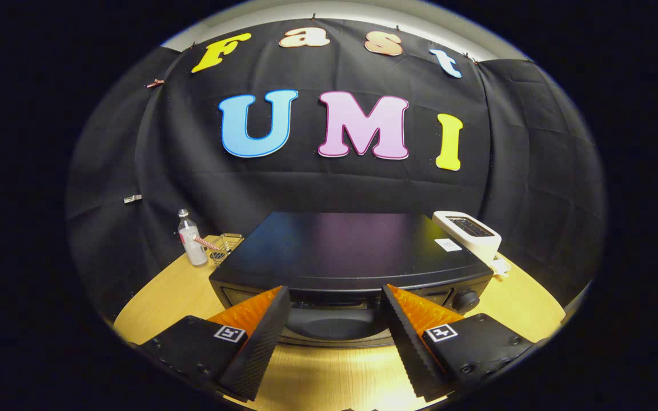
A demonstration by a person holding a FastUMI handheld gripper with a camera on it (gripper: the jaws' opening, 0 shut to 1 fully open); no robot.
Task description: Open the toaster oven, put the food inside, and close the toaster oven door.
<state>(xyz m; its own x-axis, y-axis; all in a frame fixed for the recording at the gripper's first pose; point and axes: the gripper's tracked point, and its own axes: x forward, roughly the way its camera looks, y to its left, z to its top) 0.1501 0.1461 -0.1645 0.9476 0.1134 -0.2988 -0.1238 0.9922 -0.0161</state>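
Note:
A black toaster oven stands on the wooden table, seen from above and in front. Its control knob is at the right of the front face. A dark panel with a rounded window, seemingly the oven's door, lies low between my fingers; I cannot tell for sure whether it is folded down. My gripper is open, its fingertips level with the oven's front edge, one on each side of the door panel. Nothing is held between the fingers.
A white slot toaster stands close behind the oven's right rear corner. To the left of the oven are a small clear bottle and a clear container. Black cloth walls the table behind and at both sides.

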